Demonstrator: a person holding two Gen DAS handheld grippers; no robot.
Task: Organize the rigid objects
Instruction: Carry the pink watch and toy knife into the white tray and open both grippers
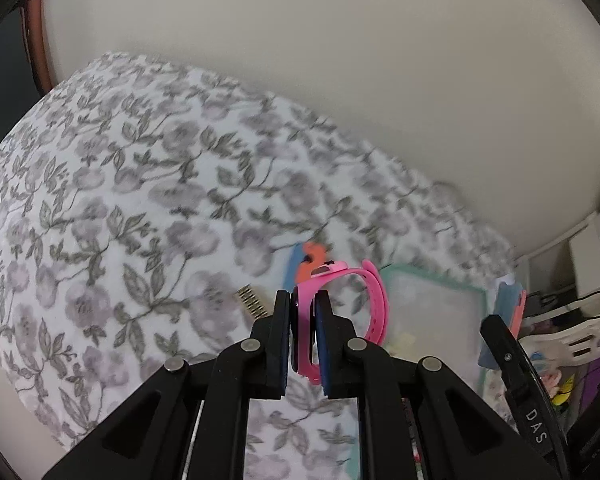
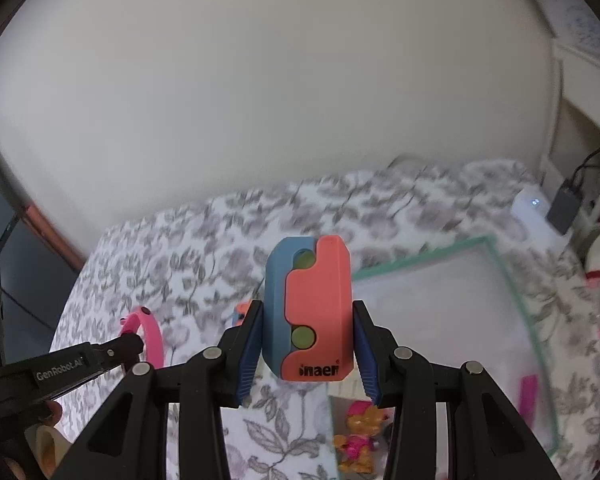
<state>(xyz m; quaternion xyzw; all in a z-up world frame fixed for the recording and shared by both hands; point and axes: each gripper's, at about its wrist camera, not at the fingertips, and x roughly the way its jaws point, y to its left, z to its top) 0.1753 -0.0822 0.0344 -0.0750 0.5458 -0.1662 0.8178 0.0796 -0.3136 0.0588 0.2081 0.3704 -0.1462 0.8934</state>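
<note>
My left gripper [image 1: 302, 297] is shut on a pink wristwatch [image 1: 374, 304], pinching its dark face while the strap loops out to the right, held above the flowered bedspread [image 1: 120, 200]. My right gripper [image 2: 307, 305] is shut on a blue and orange block [image 2: 320, 304] with green dots, held upright in the air. The right wrist view shows the left gripper [image 2: 134, 345] with the pink watch [image 2: 151, 332] at the lower left. The right gripper's block [image 1: 509, 312] appears at the right edge of the left wrist view.
A translucent bin with a teal rim [image 2: 420, 257] lies on the bed to the right, a small toy figure [image 2: 360, 440] near its front. An orange and blue piece [image 1: 309, 260] and a gold comb-like item [image 1: 254, 301] rest on the bedspread. A white device [image 2: 532, 208] and black adapter [image 2: 566, 204] sit far right.
</note>
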